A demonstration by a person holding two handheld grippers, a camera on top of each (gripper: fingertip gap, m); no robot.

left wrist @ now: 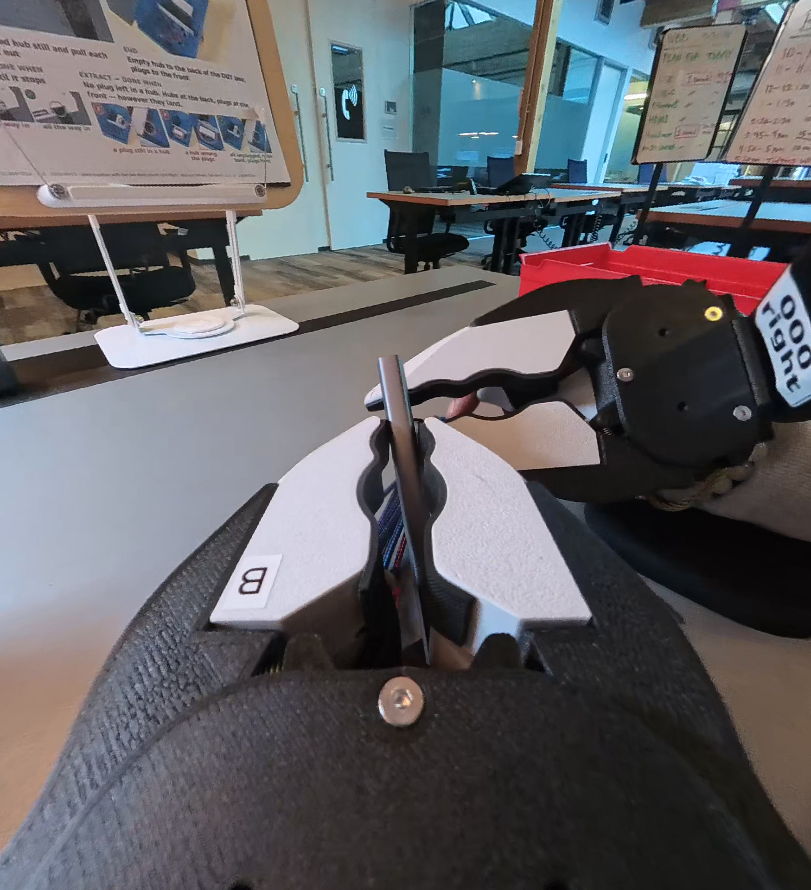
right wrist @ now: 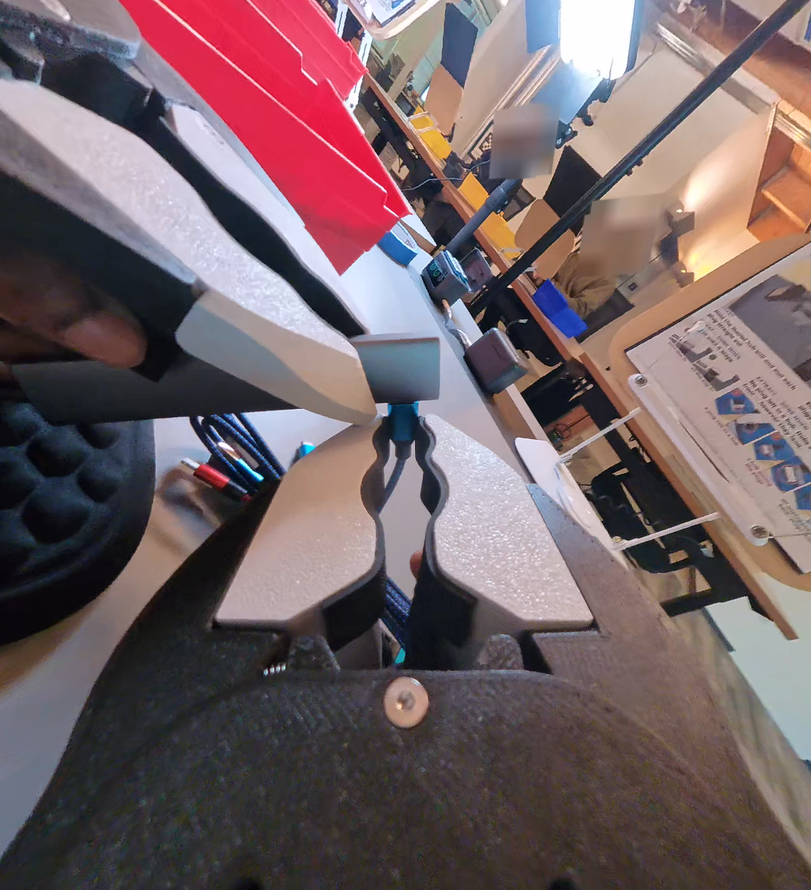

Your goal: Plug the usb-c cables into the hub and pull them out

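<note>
My left gripper point(left wrist: 403, 426) is shut on the thin grey hub point(left wrist: 396, 385), which it holds edge-on above the grey table point(left wrist: 153, 457). In the right wrist view the hub point(right wrist: 401, 368) sticks out past a left finger point(right wrist: 273, 346). My right gripper point(right wrist: 401, 431) is shut on a blue USB-C plug point(right wrist: 402, 424) whose front end sits against the hub's edge; its metal tip is hidden. Its dark braided cable point(right wrist: 393, 477) runs back between the fingers. The right gripper's fingers point(left wrist: 490, 346) reach in from the right. Loose cables point(right wrist: 230, 448) with a red plug point(right wrist: 215, 477) lie on the table.
A red bin point(left wrist: 634, 265) stands at the back right. A white stand with an instruction sheet point(left wrist: 191, 332) stands at the back left. A black dimpled pad point(right wrist: 32, 505) lies under the right hand. A blue tape roll point(right wrist: 398, 245) and small grey cubes point(right wrist: 495, 361) sit near the table's far edge. Less than 4 cm separates the two grippers' tips.
</note>
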